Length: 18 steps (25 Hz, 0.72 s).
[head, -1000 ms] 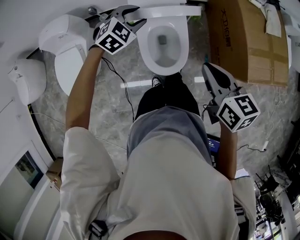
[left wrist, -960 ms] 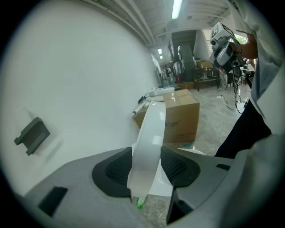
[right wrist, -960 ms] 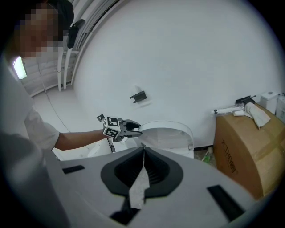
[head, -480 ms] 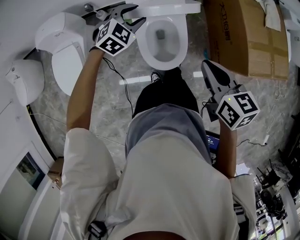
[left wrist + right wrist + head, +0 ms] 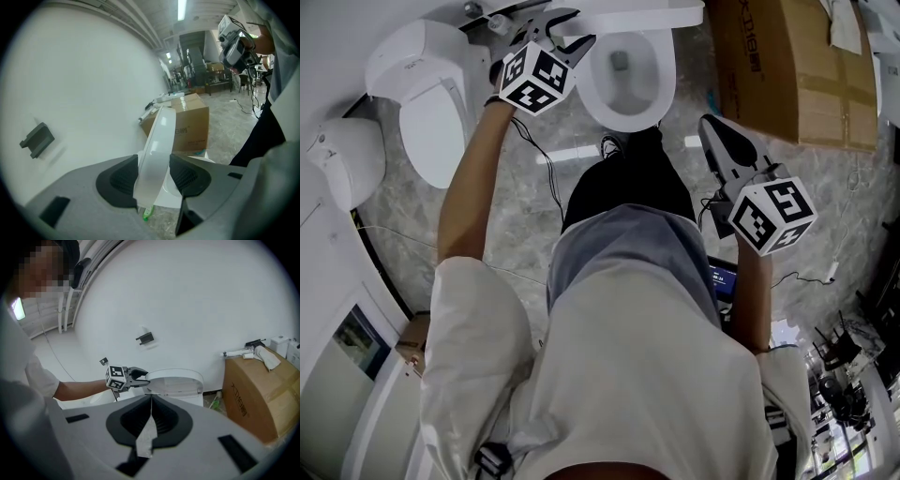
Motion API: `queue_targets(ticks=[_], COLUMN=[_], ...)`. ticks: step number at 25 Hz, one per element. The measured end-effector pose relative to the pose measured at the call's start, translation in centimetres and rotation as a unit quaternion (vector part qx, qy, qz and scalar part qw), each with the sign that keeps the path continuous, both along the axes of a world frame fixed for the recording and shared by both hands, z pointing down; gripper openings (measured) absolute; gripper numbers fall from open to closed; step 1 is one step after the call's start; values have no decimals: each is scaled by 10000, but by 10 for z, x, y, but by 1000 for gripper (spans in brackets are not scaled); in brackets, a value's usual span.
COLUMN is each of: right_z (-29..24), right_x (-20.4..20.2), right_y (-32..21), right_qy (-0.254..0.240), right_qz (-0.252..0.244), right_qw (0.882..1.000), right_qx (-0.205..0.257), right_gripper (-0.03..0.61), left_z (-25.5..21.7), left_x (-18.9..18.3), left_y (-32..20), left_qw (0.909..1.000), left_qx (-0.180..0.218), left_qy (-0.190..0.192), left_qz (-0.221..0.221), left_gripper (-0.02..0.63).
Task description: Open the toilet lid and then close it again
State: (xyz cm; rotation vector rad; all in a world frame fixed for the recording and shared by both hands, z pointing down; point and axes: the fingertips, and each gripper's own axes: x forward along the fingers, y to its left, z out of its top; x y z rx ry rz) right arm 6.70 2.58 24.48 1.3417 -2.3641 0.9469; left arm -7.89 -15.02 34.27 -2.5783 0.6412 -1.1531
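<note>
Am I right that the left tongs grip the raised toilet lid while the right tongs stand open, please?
Not quite: the right tongs are shut and empty, as the right gripper view shows. The left tongs do grip the raised toilet lid.

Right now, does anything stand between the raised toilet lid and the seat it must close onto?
Nothing visible does. The left tool grips the toilet lid by its edge, the seat below is bare, and the right tool is well aside.

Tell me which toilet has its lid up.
The middle toilet beside the cardboard box: its bowl shows and the left gripper clamps its raised lid. The other toilet, left of it, is closed.
</note>
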Motion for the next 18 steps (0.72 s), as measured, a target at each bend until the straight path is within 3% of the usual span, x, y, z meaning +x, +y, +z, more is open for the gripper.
queue_targets(ticks=[18], right_z=[21], right_x=[-4], right_y=[7], right_qy=[390], right_qz=[-388], right_qw=[9983], right_qx=[-188], right_gripper=[11], left_z=[13], left_x=[1], left_y=[20], left_qw=[9995], left_qx=[290], left_qy=[137], left_qz=[61], left_gripper=[193])
